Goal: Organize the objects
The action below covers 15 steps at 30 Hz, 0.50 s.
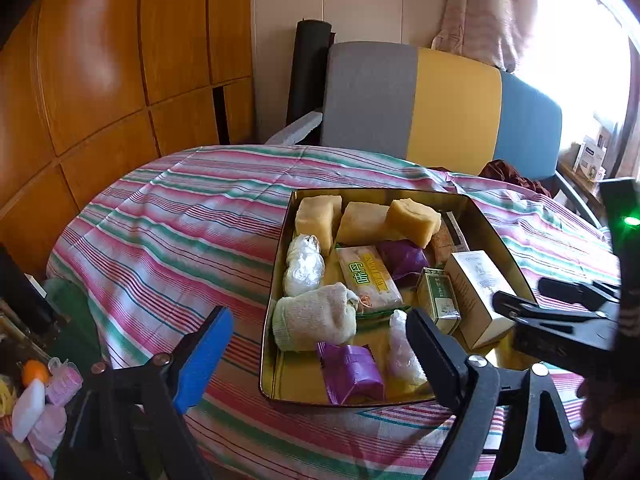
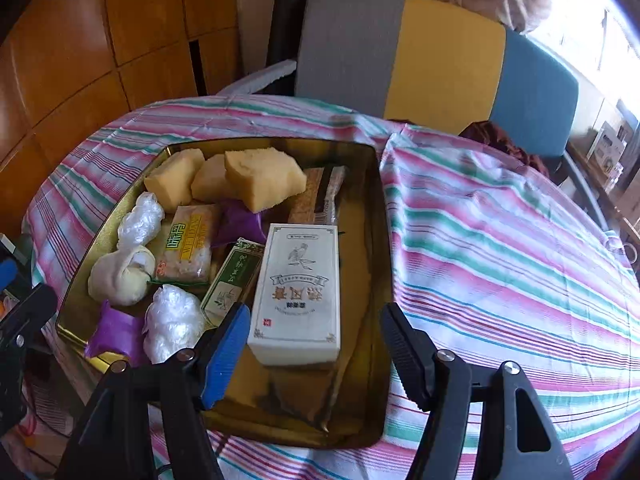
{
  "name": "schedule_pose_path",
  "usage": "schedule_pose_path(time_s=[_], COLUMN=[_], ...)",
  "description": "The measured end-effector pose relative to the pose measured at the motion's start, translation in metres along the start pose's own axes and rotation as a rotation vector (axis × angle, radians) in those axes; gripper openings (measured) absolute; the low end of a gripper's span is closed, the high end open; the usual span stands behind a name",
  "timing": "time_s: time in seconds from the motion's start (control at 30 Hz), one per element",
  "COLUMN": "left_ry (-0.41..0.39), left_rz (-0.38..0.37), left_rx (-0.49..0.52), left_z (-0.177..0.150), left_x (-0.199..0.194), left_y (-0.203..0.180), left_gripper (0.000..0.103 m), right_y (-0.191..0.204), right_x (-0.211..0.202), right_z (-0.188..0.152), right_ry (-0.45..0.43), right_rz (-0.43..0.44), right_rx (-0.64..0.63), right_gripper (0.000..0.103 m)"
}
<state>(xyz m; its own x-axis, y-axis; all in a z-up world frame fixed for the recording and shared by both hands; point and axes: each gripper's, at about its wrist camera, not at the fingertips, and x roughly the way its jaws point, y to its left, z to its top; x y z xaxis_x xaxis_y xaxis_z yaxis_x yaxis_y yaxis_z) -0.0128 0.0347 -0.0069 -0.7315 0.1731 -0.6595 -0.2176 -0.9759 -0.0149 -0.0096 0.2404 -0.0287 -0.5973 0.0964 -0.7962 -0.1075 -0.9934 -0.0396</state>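
Note:
A gold metal tray [image 1: 276,292] [image 2: 376,264] sits on the striped tablecloth. It holds three yellow sponge blocks [image 1: 366,222] [image 2: 260,178], a white box [image 1: 478,292] [image 2: 300,292], a green box [image 1: 438,300] [image 2: 230,284], a snack packet [image 1: 368,282] [image 2: 186,248], purple packets [image 1: 352,372] [image 2: 116,334], a rolled towel [image 1: 316,316] [image 2: 120,274] and plastic-wrapped bundles [image 1: 302,264] [image 2: 172,322]. My left gripper [image 1: 320,360] is open and empty above the tray's near edge. My right gripper [image 2: 316,356] is open and empty, its jaws on either side of the white box's near end, not touching. It also shows in the left wrist view [image 1: 540,308].
The striped tablecloth [image 1: 180,220] [image 2: 500,240] covers the round table. A grey, yellow and blue chair back [image 1: 440,104] [image 2: 440,60] stands behind it. Wooden panels [image 1: 100,80] line the left. Small items [image 1: 40,396] lie low at left.

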Motion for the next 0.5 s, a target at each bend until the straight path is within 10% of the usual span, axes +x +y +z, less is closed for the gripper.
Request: schedule_pose_path(time_s=[0.3, 0.5], left_ry=[-0.046, -0.071], left_rz=[0.014, 0.034], left_rx=[-0.013, -0.003], left_z=[0.001, 0.001], left_x=[-0.015, -0.026], left_y=[-0.009, -0.015], left_gripper=[0.103, 0.103], right_y=[-0.010, -0.002], right_x=[-0.081, -0.067], right_z=[-0.017, -0.020], right_ry=[-0.252, -0.212], right_rz=[-0.069, -0.031], right_rx=[0.042, 0.053], right_gripper=[0.071, 0.072])
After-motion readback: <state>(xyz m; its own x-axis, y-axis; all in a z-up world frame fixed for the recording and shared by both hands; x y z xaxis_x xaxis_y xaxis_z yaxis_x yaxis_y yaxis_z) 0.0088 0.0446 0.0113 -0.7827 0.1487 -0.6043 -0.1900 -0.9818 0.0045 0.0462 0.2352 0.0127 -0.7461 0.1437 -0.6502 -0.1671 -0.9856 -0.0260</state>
